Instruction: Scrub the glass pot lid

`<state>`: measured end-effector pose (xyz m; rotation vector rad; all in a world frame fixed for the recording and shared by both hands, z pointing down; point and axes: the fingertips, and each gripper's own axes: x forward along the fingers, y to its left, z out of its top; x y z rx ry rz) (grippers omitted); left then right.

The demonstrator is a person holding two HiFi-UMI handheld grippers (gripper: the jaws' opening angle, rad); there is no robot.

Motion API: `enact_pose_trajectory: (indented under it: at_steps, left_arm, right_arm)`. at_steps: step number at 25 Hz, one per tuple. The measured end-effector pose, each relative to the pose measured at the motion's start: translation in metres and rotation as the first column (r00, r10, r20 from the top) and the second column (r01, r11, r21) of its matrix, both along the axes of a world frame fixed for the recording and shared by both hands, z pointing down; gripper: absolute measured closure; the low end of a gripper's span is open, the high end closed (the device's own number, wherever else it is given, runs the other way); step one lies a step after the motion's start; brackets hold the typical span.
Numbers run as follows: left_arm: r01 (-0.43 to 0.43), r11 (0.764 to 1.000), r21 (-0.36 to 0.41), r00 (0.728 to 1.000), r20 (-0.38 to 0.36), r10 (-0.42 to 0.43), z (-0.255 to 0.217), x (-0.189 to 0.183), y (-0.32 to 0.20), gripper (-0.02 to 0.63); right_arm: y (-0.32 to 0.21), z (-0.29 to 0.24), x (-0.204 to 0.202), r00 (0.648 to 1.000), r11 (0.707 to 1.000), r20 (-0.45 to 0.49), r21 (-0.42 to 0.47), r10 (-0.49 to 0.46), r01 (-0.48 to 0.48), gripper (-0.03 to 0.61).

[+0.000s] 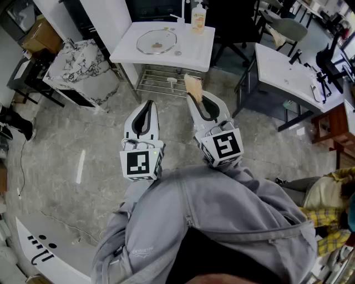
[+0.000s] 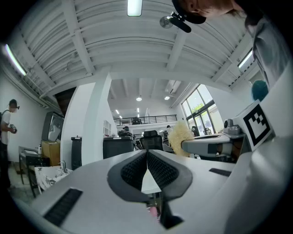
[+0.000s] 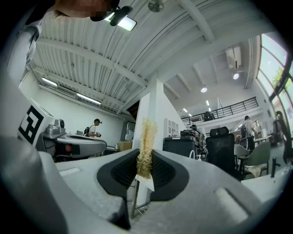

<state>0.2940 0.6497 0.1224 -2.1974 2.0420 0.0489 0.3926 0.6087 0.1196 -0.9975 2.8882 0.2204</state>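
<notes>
Bright, even light fell from ceiling strip lamps (image 2: 134, 6) and tall windows (image 3: 274, 64); shadows stayed soft. Both gripper views bowed strongly, with black vignetted corners; the head view curved at its edges

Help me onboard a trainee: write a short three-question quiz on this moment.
1. Multiple choice: what does the right gripper hold?
A) a fibrous scrubber
B) a soap bottle
C) nothing
2. True or false: the glass pot lid lies on the white table, apart from both grippers.
3. Fill in the blank: on the left gripper the jaws are ____, with nothing between them.

Key: 1 A; 2 true; 3 shut.
</notes>
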Motion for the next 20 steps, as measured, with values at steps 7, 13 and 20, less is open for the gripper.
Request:
enact_pose_trajectory:
  at_steps: [7, 13, 20]
  left_arm:
    - [-0.038, 0.999, -0.005, 0.999, 0.003, 0.038, 0.006, -0.016, -0.011, 0.601]
    - [-0.064, 0.998, -0.013, 0.998, -0.02, 0.064, 0.016, -0.024, -0.019, 0.601]
    - [-0.057, 0.998, -0.03, 0.998, -0.039, 0.056, 0.026, -0.039, -0.055, 0.601]
  right_arm:
    - [-0.005, 0.007, -0.021, 1.0, 1.0, 0.004, 0.001, 0.023, -0.023, 0.518]
    - [-0.01, 0.016, -0.032, 1.0, 1.0, 0.016, -0.022, 0.01, -0.009, 0.518]
    - [-0.053, 0.023, -0.043, 1.0, 0.999, 0.03, -0.033, 0.01, -0.009, 0.518]
